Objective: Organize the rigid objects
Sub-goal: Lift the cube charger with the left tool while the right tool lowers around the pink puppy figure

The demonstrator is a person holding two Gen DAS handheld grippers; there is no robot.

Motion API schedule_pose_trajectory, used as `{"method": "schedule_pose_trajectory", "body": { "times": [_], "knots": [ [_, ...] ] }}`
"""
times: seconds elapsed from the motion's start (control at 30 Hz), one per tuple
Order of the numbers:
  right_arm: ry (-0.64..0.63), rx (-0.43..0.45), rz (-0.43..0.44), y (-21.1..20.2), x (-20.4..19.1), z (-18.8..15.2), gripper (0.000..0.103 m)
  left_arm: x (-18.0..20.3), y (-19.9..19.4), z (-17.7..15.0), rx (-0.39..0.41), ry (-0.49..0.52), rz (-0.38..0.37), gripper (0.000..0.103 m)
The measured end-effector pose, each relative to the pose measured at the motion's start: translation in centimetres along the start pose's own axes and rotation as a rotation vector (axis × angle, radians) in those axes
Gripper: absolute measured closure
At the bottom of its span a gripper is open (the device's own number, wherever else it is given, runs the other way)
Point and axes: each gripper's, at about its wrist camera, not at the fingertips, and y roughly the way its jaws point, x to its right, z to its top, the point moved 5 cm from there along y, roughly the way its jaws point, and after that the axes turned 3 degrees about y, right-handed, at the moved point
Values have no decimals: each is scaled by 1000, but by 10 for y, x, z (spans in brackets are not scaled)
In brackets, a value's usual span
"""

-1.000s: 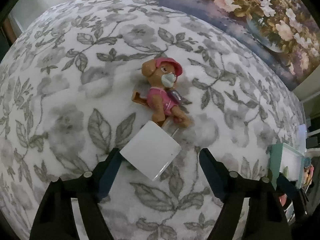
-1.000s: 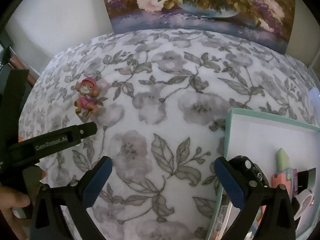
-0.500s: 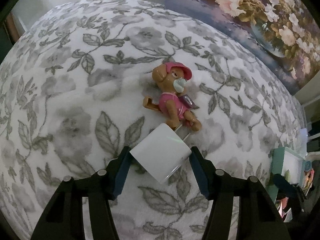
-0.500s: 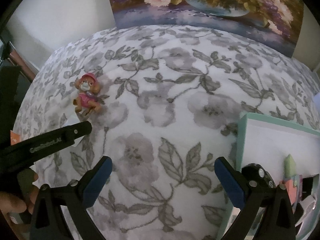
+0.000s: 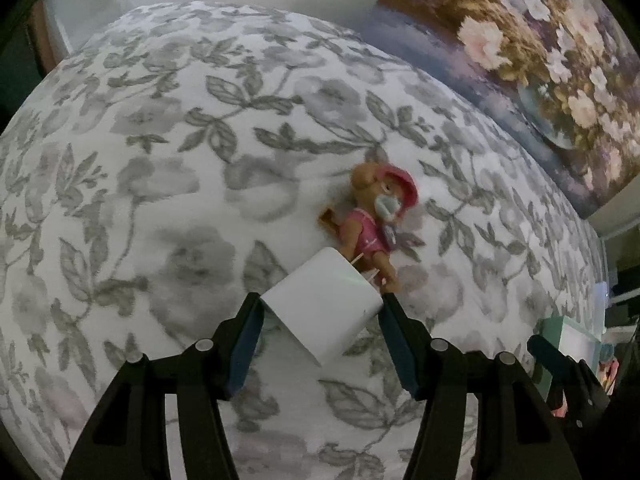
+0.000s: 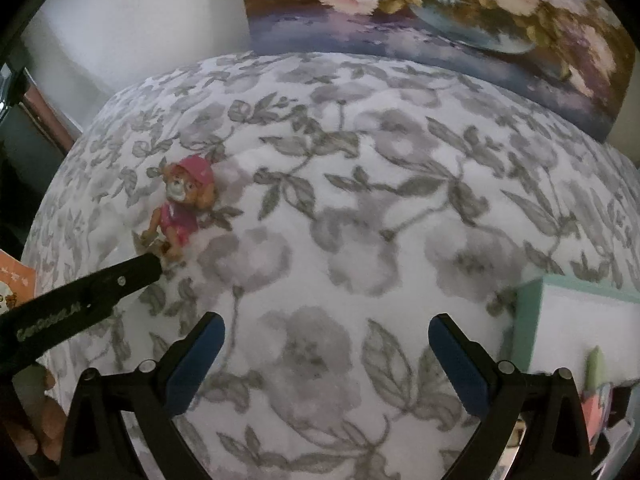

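Squeezing the white block (image 5: 324, 304), the left gripper (image 5: 320, 308) should lift slowly; the right gripper (image 6: 326, 334) is wide open, empty.

A wide stretch of flowered bedspread (image 6: 360, 208) lies bare between the toy dog (image 6: 182, 208) at left and the green-rimmed box (image 6: 524, 316) at right, open to a passing hand. The left gripper's finger (image 6: 100, 292) (black, angled in) reaches to the dog's feet. A flower painting (image 6: 440, 8) closes off the far edge.
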Motion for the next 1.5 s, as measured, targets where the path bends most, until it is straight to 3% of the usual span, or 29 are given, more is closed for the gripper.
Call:
{"method": "schedule_pose_trajectory", "body": {
  "times": [0.37,0.47,0.67,0.83,1.17,1.5],
  "knots": [
    [-70,21,12,10,-36,21,1,-33,-9,6,37,-76,24,42],
    [-97,27,6,12,-45,26,9,-43,-8,5,38,-107,28,42],
    [-45,25,79,15,-56,40,9,-62,-9,4,45,-155,38,42],
    [-37,25,114,16,-72,51,18,-69,-6,3,44,-175,42,42],
    [-72,-5,146,28,-103,56,22,-78,-11,2,52,-188,72,42],
    [-117,-39,124,45,-124,57,25,-83,-10,-1,43,-196,85,42]
  ]
}}
